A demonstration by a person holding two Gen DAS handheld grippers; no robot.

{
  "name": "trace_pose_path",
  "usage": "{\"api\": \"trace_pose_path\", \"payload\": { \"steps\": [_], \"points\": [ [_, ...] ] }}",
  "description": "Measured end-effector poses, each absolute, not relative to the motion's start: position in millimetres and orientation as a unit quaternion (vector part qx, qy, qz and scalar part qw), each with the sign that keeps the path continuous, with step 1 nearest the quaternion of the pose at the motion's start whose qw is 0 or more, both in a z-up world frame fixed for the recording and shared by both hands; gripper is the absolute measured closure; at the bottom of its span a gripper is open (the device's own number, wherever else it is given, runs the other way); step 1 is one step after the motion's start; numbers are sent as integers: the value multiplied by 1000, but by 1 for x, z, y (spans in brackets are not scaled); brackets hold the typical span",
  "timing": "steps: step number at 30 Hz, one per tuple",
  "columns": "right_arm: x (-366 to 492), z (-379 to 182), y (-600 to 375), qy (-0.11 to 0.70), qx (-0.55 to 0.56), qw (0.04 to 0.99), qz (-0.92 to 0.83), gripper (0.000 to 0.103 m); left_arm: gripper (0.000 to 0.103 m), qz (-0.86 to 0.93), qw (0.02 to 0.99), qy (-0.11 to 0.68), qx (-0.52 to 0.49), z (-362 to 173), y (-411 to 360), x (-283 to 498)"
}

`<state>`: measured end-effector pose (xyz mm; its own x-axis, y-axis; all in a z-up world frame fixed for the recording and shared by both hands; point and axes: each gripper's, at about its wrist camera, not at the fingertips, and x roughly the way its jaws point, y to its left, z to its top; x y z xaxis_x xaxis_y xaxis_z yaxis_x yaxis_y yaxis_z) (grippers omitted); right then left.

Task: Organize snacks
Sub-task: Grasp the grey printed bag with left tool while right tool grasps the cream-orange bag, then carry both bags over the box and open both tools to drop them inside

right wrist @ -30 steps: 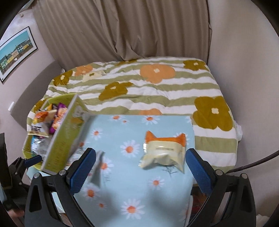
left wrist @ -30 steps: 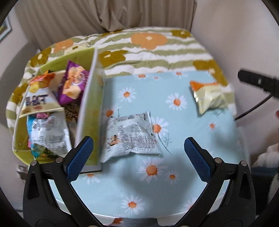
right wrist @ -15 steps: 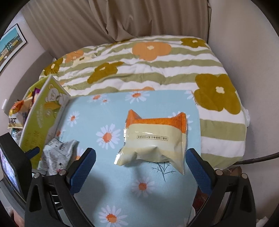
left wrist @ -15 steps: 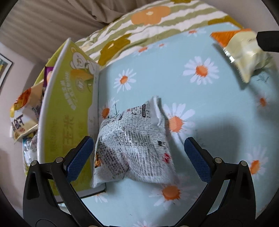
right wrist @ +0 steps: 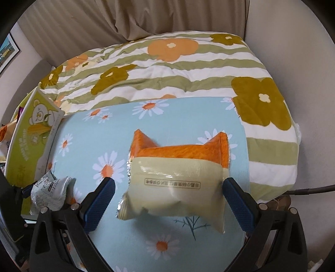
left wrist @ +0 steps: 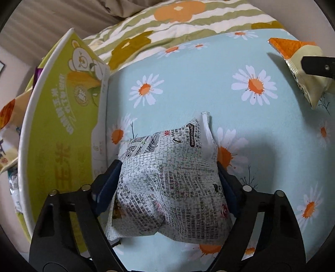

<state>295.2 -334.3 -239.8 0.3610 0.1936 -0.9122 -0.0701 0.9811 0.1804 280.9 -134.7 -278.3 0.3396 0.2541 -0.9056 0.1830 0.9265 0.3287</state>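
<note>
My left gripper (left wrist: 167, 184) has closed its pads on both sides of the grey bag (left wrist: 169, 184), pinching it just right of the box (left wrist: 60, 134). My right gripper (right wrist: 167, 205) stands half open around the cream bag (right wrist: 178, 184): the right pad touches it, the left pad is just clear. Two bags lie on the daisy mat (left wrist: 199, 83), well apart, and more packets (left wrist: 8, 117) sit beyond the one green box. The mat rests against a flowered quilt (right wrist: 167, 69) before a beige curtain (right wrist: 146, 18).
</note>
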Motion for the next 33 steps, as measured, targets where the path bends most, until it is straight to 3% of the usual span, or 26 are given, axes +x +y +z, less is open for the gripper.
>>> {"api": "trace_pose_path", "payload": {
  "steps": [19, 20, 22, 25, 28, 33],
  "points": [
    [301, -252, -323, 539, -1, 839, 75, 1, 32, -22, 813, 570, 116, -257, -135, 290],
    [300, -253, -321, 537, -4, 840, 77, 4, 33, -22, 814, 569, 113, -256, -135, 290],
    [296, -253, -317, 530, -17, 844, 77, 19, 34, -21, 816, 567, 108, -254, -135, 290],
    [290, -248, -316, 518, -27, 851, 80, 30, 36, -21, 818, 565, 104, -253, -134, 289],
    [286, -244, -316, 515, -18, 853, 87, 32, 45, -20, 822, 560, 102, -248, -133, 285],
    [278, -229, -310, 508, -6, 855, 104, 32, 49, -19, 828, 554, 81, -235, -128, 280]
  ]
}}
